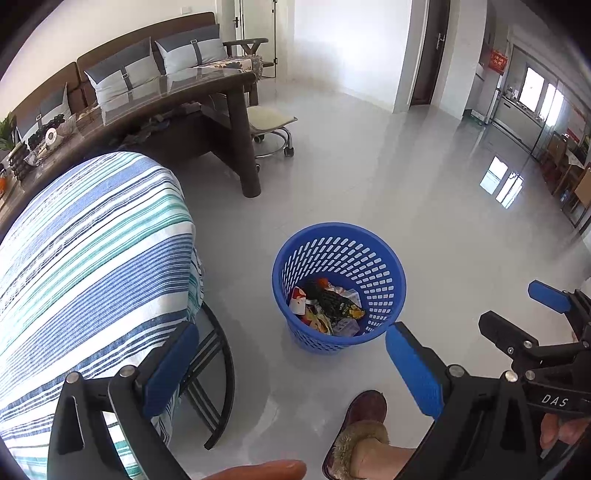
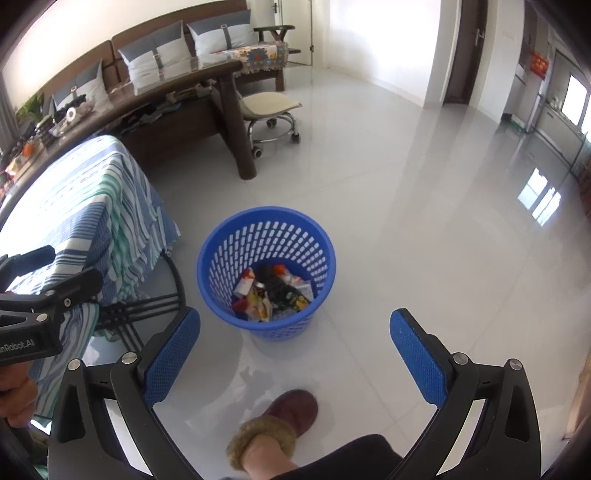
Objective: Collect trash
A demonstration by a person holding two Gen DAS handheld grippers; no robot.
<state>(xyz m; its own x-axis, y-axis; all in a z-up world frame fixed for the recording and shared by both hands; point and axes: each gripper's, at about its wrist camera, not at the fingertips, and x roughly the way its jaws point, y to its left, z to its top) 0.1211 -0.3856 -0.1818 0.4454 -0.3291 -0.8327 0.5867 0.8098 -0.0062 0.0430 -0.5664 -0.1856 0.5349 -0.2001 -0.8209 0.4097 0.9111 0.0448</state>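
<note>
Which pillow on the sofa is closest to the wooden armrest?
The rightmost grey-and-white pillow, beside the wooden armrest; the other pillows sit further left along the sofa.

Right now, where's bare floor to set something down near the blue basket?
The tiled floor right of and beyond the blue basket is bare. A smaller patch lies between the basket and the slipper. It is crowded left of the basket, by the striped-cloth table and its black legs. Both hand-held grippers are open and hold nothing.
</note>
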